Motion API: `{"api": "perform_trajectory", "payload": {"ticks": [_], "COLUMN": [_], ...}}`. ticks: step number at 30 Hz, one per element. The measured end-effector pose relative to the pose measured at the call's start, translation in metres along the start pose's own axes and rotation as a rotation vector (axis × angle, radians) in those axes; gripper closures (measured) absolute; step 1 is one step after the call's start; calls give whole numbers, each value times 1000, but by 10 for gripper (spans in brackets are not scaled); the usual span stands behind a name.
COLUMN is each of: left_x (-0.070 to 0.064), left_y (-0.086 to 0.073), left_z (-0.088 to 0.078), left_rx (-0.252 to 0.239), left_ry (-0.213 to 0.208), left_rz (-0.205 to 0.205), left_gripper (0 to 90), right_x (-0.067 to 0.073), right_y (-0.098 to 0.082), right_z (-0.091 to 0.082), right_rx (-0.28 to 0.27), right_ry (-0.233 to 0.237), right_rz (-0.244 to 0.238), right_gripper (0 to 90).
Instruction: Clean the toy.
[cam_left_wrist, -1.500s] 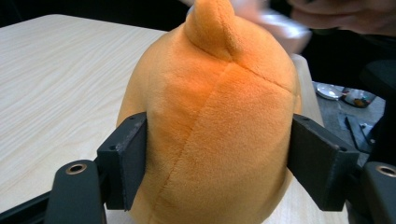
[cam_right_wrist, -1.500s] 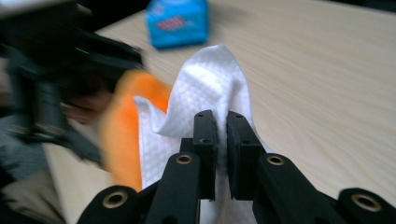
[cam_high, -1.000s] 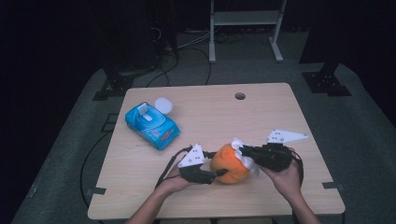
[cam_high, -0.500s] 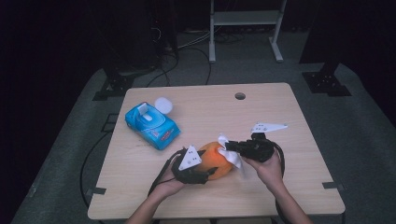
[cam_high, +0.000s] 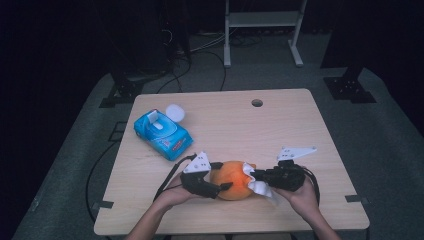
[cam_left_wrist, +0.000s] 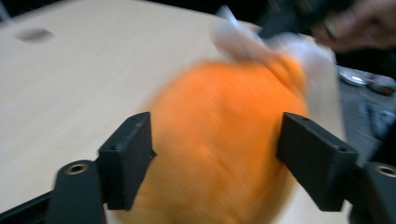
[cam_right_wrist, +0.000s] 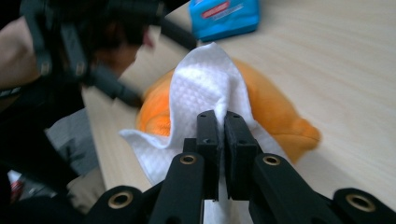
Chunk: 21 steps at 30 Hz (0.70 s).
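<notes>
- One orange soft toy (cam_high: 231, 179) sits on the table (cam_high: 280, 130), near edge, about centre, between the two grippers.
- Left gripper (cam_left_wrist: 215, 154): jaws straddle the toy from its left side, one on each flank. They have just been opening; the blurred left gripper view doesn't settle whether the pads touch the toy, so call it spread around the toy, no firm grip.
- Right gripper (cam_right_wrist: 222, 122): jaws pressed together, pinching one white wipe (cam_right_wrist: 205, 86).
- The wipe drapes against the toy's right side, touching it; a loose flap hangs toward the near edge.
- One blue wipes pack (cam_high: 163, 134) is on the left half of the table, farther out, well apart from the toy. Its round white lid (cam_high: 175, 112) is flipped open at the far end.
- One round hole (cam_high: 257, 102) in the tabletop, far side, right of centre.
- Two hands enter from the near edge, one per gripper.
</notes>
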<state>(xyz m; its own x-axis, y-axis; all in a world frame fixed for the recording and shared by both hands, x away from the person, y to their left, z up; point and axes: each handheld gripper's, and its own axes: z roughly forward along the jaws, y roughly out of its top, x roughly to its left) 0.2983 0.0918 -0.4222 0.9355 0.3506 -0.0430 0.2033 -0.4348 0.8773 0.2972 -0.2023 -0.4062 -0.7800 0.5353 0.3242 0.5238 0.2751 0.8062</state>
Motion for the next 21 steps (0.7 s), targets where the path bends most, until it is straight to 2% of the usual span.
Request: {"api": "perform_trajectory", "payload": {"ticks": [4,6,8,9,11,15,17,19,21], "left_x": [-13,-19,-25,-26,-24,-8,-1,2,1], "left_y": [-8,-8,-6,-4,1,11,13,11,7], "left_z": [-4,-10,-16,-18,-21,-17,-12,-3,2], "left_rx": [12,16,29,27,23,-13,-12,18,22], "left_ry": [-55,-103,-126,-126,-102,-64,-80,-108,-118], "left_rz": [10,7,41,54,81,59,37,52,53], "left_gripper": [256,256,256,245,243,277,330,402,457], "right_x": [-3,-3,-1,1,4,10,12,11,6], "right_y": [0,0,0,-1,-3,-9,-11,-12,-14], "right_z": [-3,-2,0,1,5,7,6,4,3], "right_rx": [-28,-31,-20,-11,13,47,60,60,55], "right_ry": [-35,-49,-51,-41,-35,19,7,9,20], "right_rz": [42,59,58,52,33,-22,-52,-47,-32], "right_gripper": [851,851,851,851,850,849,847,843,839]}}
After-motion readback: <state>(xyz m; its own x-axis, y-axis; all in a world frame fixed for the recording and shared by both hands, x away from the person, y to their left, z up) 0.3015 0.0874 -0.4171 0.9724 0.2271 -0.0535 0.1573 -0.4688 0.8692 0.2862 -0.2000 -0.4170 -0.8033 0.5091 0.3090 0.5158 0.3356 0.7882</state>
